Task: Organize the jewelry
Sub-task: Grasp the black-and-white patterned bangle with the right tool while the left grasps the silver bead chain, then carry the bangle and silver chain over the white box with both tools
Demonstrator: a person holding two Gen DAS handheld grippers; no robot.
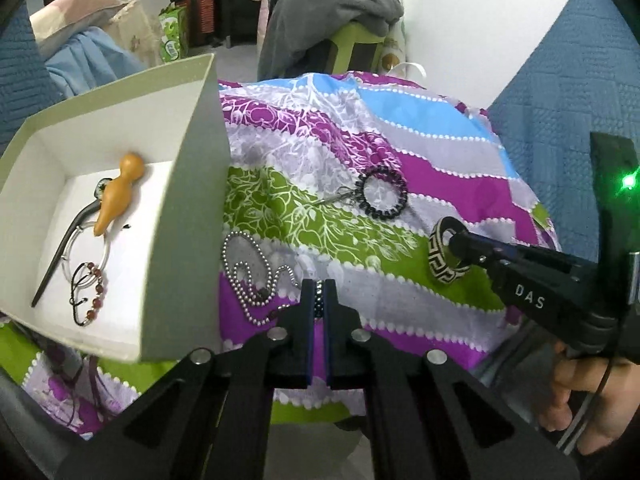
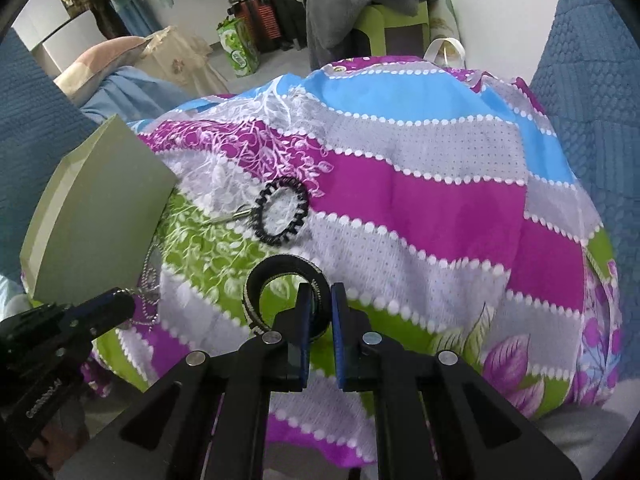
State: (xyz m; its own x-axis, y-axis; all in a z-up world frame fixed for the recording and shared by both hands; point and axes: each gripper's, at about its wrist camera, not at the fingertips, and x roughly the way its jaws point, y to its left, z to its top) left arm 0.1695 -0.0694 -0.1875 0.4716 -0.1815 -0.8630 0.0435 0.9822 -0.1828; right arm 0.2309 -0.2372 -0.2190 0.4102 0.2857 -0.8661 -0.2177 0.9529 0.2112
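My left gripper (image 1: 319,300) is shut on a dark beaded strand (image 1: 319,298) just right of the silver ball chain (image 1: 248,276) on the cloth. My right gripper (image 2: 319,304) is shut on a wide black-and-cream patterned bangle (image 2: 256,300), which also shows in the left wrist view (image 1: 440,256), held just above the cloth. A black spiral hair ring (image 1: 382,192) lies further back, also in the right wrist view (image 2: 280,210). The open grey box (image 1: 188,200) at left holds a wooden gourd (image 1: 120,196), a dark hair stick, a clear ring and a bead bracelet.
The jewelry lies on a striped purple, green and blue cloth (image 2: 420,200) over a rounded surface. Blue upholstery (image 2: 592,92) flanks both sides. A green stool with grey clothes (image 1: 340,12) stands behind. The box's outer wall (image 2: 96,208) is at left.
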